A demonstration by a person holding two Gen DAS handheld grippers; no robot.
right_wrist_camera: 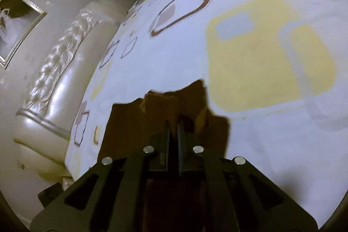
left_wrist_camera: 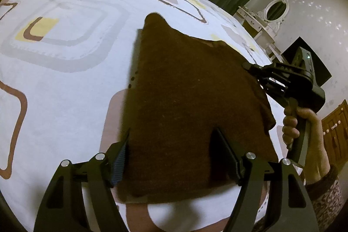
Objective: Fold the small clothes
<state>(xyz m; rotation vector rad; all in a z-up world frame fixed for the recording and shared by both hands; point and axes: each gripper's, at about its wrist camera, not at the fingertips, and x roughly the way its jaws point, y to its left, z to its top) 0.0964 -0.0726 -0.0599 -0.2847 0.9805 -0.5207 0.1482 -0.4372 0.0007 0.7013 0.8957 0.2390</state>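
Brown cloth pinched at its edge by the right fingers

Brown knitted cloth lies spread on the white patterned bed sheet. The left gripper hovers over its near edge, fingers spread wide, the cloth beneath them and not pinched. The right gripper, held by a bare hand in a patterned sleeve, points down at a slant, its fingers closed tight on the cloth's bunched right edge.
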